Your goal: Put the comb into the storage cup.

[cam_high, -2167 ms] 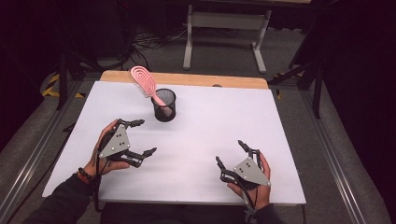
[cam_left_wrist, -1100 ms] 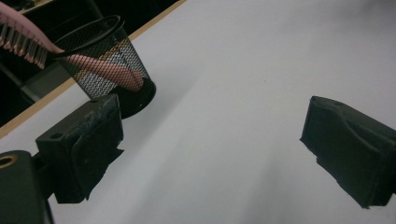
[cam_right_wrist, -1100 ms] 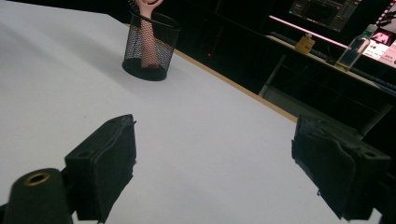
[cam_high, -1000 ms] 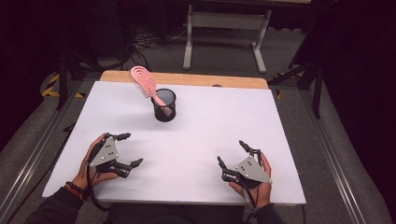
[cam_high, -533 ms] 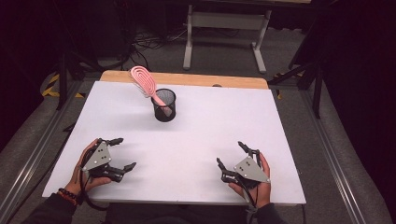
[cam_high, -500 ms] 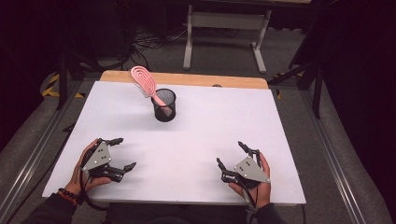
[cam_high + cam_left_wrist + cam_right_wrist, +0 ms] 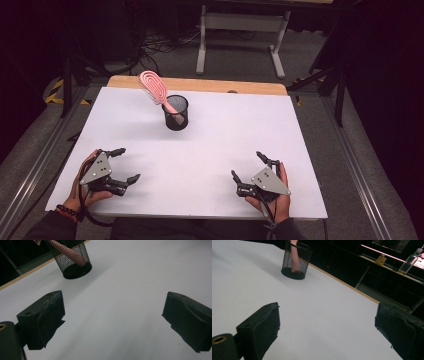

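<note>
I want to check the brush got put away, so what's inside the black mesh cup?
A pink hairbrush stands handle-down in the black mesh cup, leaning left, its head sticking out above the rim. The cup's floor is too dark to tell whether anything else lies there.

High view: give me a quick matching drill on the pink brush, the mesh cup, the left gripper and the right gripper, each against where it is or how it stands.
Things:
1. pink brush
2. mesh cup
3. left gripper
4. right gripper

Places or states:
A. black, upright, toward the table's far edge
B. open over the near right of the table
C. leaning out of the cup, head up
D. open over the near left of the table

Pairs: 1-C, 2-A, 3-D, 4-B
</note>
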A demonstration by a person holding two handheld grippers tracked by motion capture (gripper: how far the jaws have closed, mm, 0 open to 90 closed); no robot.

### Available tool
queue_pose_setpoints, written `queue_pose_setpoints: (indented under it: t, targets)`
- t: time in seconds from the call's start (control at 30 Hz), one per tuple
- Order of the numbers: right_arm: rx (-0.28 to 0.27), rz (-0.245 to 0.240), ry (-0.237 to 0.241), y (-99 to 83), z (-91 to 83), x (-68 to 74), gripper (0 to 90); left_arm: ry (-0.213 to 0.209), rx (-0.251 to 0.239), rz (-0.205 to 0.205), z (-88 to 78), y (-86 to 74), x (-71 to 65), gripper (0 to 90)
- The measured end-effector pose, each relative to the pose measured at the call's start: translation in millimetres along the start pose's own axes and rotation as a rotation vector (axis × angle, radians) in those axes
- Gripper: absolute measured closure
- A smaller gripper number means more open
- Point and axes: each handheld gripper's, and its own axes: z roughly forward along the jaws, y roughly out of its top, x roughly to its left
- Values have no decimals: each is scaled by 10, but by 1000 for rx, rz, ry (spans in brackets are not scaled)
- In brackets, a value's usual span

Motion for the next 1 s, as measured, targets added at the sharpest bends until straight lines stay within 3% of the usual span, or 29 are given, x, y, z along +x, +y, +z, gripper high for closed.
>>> queue_pose_setpoints:
  t: [1.0]
  targets:
    - [-7, -8, -19, 14, -30, 33, 77, -15, -6, 3, 18, 2, -2, 47]
